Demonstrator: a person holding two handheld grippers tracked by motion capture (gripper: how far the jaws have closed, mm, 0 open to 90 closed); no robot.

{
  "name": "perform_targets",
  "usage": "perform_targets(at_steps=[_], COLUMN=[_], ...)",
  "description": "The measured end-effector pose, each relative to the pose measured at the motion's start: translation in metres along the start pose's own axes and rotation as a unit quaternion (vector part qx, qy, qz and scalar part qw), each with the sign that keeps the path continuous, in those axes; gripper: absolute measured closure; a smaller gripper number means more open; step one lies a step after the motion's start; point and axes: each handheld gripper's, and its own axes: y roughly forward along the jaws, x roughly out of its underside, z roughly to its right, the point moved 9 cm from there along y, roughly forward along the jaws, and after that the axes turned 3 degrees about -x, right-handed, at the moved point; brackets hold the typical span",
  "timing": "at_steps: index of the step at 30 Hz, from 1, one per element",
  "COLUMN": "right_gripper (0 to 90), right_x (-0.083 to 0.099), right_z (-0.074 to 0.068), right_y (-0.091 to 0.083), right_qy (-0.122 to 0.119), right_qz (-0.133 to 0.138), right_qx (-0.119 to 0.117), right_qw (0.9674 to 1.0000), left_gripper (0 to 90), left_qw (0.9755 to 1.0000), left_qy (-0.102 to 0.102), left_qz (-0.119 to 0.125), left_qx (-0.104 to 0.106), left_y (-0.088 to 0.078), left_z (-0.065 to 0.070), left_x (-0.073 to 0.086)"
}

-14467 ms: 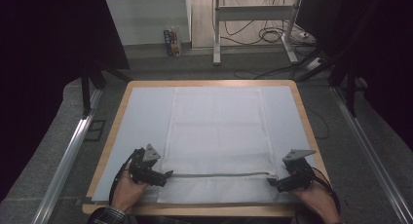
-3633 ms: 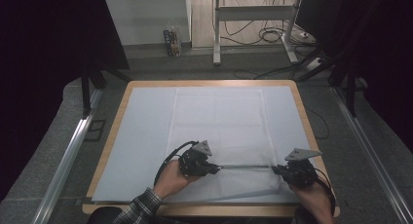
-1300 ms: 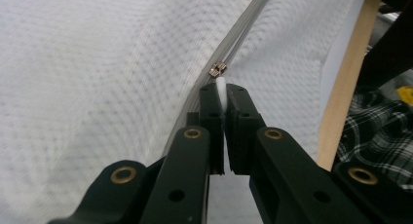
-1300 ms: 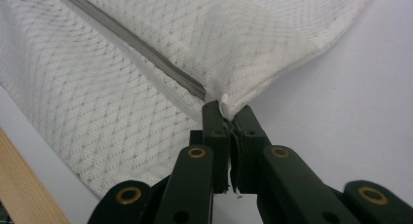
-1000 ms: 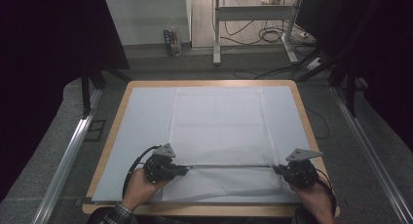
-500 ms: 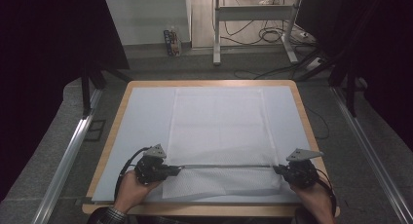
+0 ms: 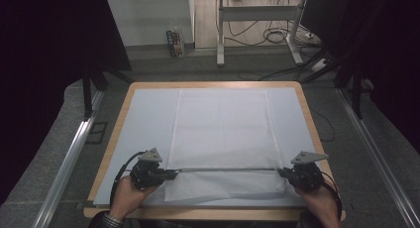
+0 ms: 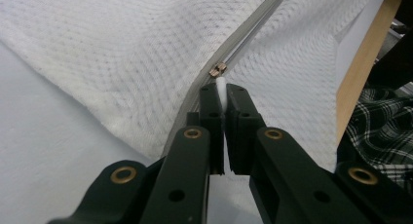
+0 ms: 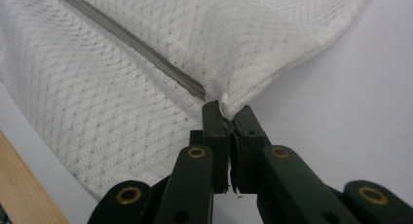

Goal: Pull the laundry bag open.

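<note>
Left tool (image 7: 168,175) farther left, taut zipper (image 7: 225,169) lengthwise across table (image 7: 116,134).

Open, bare light-blue mat (image 7: 143,119) left of the white mesh cover (image 7: 223,124), and a narrower bare strip on its right, free for passing along either side out to the wooden rim of the bench (image 7: 119,134). Flat and low across the far half of the cover, nothing standing on it. Near edge blocked: taut grey zipper line (image 7: 225,169) stretched between left gripper (image 7: 171,175) and right gripper (image 7: 282,172), both clamped on it.
</note>
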Motion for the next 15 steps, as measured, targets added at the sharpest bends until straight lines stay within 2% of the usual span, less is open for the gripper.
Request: perform_targets(at_steps=[15], right_gripper=[85.7], right_x=[0.000], right_z=[-0.001], right_y=[0.000], right_qy=[-0.002], right_qz=[-0.001], right_qx=[0.000], right_qw=[1.0000], left_gripper=[87.7], left_qw=[0.9998], left_qy=[-0.014], left_qz=[0.005], left_qx=[-0.012], left_y=[-0.012], left_z=[-0.006], left_x=[0.012])
